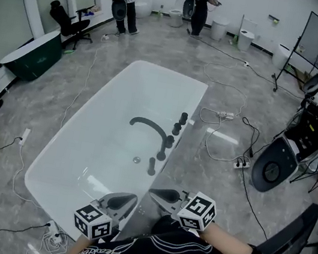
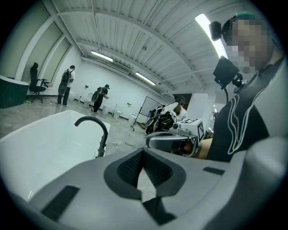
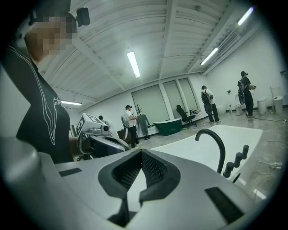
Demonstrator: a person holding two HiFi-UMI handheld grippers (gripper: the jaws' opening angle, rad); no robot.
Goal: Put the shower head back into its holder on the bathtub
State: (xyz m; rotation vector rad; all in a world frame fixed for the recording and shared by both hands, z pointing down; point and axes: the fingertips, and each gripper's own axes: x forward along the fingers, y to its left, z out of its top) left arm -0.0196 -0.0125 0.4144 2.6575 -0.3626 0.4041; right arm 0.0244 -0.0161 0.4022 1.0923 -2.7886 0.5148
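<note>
The white bathtub (image 1: 48, 166) stands on a grey marbled floor (image 1: 235, 76), running away from the person; a row of dark fittings lines its right rim; the arched spout (image 1: 150, 126) curves in over the basin, with three short knobs (image 1: 176, 128) beyond it. Nearest the person in that row, a short dark upright piece stands on the rim just beside the spout's foot; this looks to be the shower head (image 1: 152, 166), though whether it sits fully in a holder cannot be made out.

Both tools hover at the tub's near end, well apart from the fittings. The left hand-held gripper (image 1: 128, 200) is clenched, its jaws together with nothing between them; its own view shows the tips (image 2: 143, 155) met. The right hand-held gripper (image 1: 158, 194) is likewise clenched and empty, tips (image 3: 141, 152) met, pointing along the tub towards the spout (image 3: 213, 143).

Cables and a power strip (image 1: 225, 114) lie on the floor right of the tub; a dark green tub (image 1: 31, 58) stands at the left.
</note>
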